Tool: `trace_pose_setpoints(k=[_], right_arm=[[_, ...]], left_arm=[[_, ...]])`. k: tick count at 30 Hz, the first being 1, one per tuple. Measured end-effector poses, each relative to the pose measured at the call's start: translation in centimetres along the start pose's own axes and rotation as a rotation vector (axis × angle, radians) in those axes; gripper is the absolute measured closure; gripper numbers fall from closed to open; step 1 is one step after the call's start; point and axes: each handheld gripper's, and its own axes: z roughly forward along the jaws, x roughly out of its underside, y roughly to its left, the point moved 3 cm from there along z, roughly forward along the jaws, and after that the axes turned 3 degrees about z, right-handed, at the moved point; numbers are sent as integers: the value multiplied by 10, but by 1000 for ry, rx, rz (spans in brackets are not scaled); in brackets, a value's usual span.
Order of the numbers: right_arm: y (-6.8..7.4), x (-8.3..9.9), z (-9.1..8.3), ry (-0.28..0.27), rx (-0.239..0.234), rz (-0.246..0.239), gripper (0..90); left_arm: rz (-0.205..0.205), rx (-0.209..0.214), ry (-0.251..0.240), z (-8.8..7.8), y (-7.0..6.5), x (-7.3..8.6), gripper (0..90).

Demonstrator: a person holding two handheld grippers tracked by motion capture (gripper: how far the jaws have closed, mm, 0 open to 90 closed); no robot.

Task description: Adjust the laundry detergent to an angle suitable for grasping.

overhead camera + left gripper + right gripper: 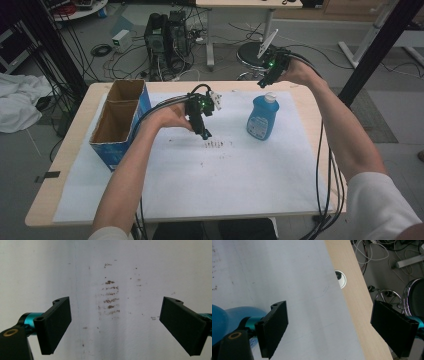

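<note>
A: Two grippers, both with jaws spread wide and nothing between them. In the high view the left gripper (205, 134) points down at centre frame, just above a patch of brown stains (215, 144) on the white sheet (225, 185) that covers the table (70, 150).

B: And the right gripper (263, 81)?

A: Raised at upper centre-right, above and slightly behind the blue bottle (263, 118), which stands upright on the sheet right of the stains, white cap on. Its jaws are released, apart from the bottle.

B: Why that stance?

A: My reading: the hand is positioned above the cap for a reach down to the bottle, likely cleaner meant for the marks. The right gripper view puts the bottle (227, 320) at lower left, off the line between the jaws, so it is not yet lined up.

B: The left one?

A: Its own view centres the stains (110, 298) between the open jaws, as if marking the spot to treat.

B: Anything else on the table?

A: An open cardboard box (120, 122) at left centre, near the sheet's edge, well apart from both grippers.
</note>
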Motion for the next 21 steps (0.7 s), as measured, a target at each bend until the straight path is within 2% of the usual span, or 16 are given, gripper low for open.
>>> trace_pose_setpoints(k=[8,12,14,16,21], right_arm=[[-1,3,-2,2,3,5,137],[-3,5,-3,-2,0,10,137],[-3,6,-2,0,0,9,138],[-4,7,-2,2,2,11,138],[-3,6,-1,3,-1,7,137]], left_arm=[[9,5,-9,0,1,0,105],[-10,5,-7,2,1,0,105],[4,10,-5,2,2,-1,105],[-7,10,-14,3,0,-2,105],[-3,13,-19,3,2,-2,105]])
